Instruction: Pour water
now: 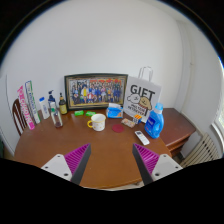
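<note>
Gripper (108,160) jaws released, nothing btwn them, hovering over bare front half of wooden desk (105,145), smooth brown top, curved near edge. White mug (97,122) sits well beyond, mid-desk. Blue plastic bottle (155,121) at right; framed photo (95,91) and white gift bag (143,97) against wall.

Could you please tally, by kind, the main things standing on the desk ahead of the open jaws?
Mugs: 1, the white mug
Blue bottles: 1, the blue bottle
Framed pictures: 1, the framed picture
Gift bags: 1, the gift bag
Small bottles by the picture: about 3, the small bottles
Total: about 7
</note>
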`<state>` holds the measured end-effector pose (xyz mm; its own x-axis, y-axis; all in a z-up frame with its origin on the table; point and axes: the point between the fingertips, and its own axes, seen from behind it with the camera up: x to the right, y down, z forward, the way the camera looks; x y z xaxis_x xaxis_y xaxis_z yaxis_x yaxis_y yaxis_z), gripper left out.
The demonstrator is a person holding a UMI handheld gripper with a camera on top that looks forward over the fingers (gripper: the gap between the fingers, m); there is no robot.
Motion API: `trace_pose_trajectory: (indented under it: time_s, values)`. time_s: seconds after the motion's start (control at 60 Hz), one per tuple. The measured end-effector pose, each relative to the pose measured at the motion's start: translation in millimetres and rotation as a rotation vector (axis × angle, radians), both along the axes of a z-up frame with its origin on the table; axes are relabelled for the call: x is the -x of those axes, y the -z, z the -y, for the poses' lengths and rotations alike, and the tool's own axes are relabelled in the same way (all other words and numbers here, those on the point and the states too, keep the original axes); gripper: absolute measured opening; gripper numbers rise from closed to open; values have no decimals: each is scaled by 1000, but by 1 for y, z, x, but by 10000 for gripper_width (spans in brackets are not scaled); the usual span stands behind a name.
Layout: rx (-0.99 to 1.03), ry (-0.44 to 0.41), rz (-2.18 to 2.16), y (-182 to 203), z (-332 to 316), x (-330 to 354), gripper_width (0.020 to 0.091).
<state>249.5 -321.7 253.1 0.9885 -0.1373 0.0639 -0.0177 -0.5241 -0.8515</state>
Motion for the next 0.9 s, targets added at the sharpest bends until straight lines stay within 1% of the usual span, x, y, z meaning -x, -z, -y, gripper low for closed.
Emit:
trace_pose_trajectory:
  time_s: [0.2, 0.417, 0.533, 0.683, 0.75, 0.9]
  values:
    - [35, -31, -19, 22, -7, 27, 855]
    - [58, -130, -35, 51, -31, 105, 856]
    - [50, -188, -54, 62, -55, 164, 854]
    - [32, -235, -75, 77, -93, 242, 860]
    - [17, -269, -83, 83, -116, 276, 854]
    - [-18, -296, -47, 97, -179, 316, 855]
